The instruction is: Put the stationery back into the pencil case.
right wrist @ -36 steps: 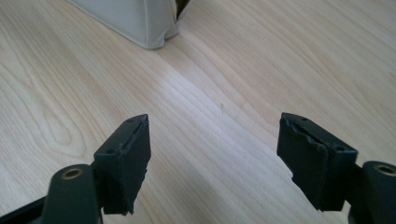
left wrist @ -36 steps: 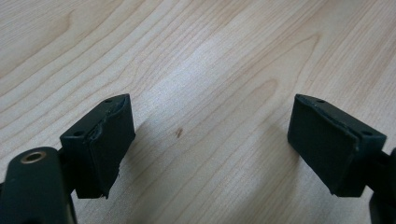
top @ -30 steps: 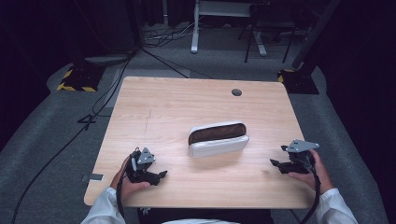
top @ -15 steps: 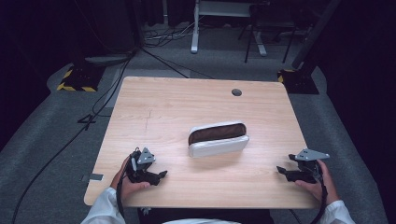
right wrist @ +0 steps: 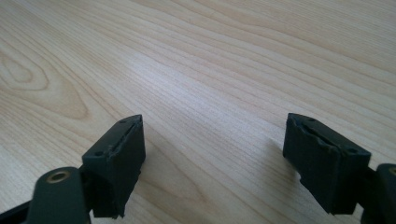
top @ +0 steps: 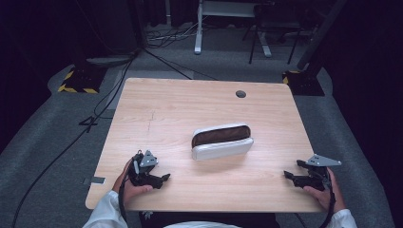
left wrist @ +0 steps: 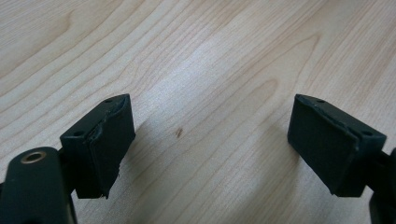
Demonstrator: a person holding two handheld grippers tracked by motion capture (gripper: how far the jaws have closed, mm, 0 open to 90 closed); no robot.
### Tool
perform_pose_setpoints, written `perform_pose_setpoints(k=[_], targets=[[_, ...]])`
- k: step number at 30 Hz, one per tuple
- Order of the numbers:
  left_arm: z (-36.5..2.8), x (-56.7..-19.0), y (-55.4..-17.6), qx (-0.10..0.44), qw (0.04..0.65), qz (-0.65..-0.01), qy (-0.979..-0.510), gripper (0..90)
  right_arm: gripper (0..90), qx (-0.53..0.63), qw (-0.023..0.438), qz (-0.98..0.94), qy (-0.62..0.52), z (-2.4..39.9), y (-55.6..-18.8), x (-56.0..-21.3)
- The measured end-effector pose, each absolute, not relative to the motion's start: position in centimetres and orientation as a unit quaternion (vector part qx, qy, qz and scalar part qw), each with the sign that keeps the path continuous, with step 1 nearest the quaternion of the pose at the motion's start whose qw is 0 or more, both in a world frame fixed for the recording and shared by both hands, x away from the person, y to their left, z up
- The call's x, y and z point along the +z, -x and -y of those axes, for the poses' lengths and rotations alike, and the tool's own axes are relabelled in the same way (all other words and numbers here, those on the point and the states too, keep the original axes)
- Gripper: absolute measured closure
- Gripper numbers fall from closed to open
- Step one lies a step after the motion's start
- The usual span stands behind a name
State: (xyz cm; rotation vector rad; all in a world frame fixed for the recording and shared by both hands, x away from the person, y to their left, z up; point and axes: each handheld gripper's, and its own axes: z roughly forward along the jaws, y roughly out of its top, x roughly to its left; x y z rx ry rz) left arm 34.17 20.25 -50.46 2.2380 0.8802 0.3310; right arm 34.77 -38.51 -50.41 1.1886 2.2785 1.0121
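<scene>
Pale wood grain covers the one table (top: 190,109), which carries a single round cable hole (top: 241,94) near its far edge. Two grippers sit at the near edge, one in each hand, and one case lies between them.

At the left, the left gripper (top: 161,178) rests low over the tabletop in the person's left hand (top: 127,181), a white sleeve (top: 102,216) behind it. In the left gripper view its two black jaws stand wide apart with nothing between them but bare wood (left wrist: 205,84) and a small dark fleck in the grain.

In the middle of the table lies one white case (top: 222,141), long and rounded, well apart from both grippers. It lies open toward the far side, and its inside shows dark brown; I cannot tell whether anything is in it.

At the right, the right gripper (top: 288,175) is held near the table's right near corner by the right hand (top: 324,192), the grey three-cornered plate on top. In the right gripper view its jaws are likewise spread wide and empty over the wood (right wrist: 224,70).
</scene>
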Motion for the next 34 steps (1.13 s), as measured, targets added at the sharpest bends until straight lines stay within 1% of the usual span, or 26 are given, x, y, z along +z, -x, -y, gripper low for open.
perform_pose_setpoints(k=[34], targets=[[-20.25, -50.46, -34.16, 0.128, 0.349, -0.340, -0.864, 15.3, 21.8, 0.355, 0.197, -0.800, -0.442, 38.48, -34.81, -50.41]])
